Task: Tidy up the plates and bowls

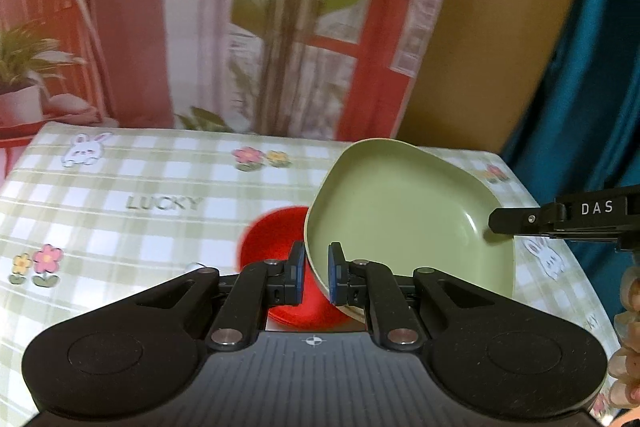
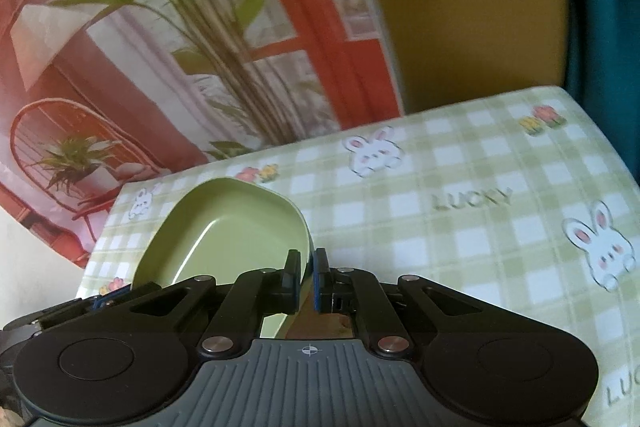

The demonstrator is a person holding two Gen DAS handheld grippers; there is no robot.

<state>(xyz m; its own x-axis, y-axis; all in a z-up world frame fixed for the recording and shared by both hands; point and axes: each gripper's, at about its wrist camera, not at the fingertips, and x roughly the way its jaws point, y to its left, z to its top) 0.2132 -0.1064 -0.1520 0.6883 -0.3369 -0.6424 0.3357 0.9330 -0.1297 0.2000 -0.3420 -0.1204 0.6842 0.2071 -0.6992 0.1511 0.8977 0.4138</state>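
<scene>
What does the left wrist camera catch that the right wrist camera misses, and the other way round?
Only the left wrist view shows the red bowl lying on the cloth, partly behind the raised green plate, and the right gripper reaching in from the side to the plate's far rim.

Only the right wrist view shows the large bunny print on the right part of the tablecloth.

Both show the green plate lifted and tilted, each gripper's jaws shut on its rim, left gripper included, and the checked cloth with the plant backdrop behind.

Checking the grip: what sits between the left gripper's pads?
The green plate's rim, clamped by the left gripper; left wrist view. A red bowl lies below.
</scene>
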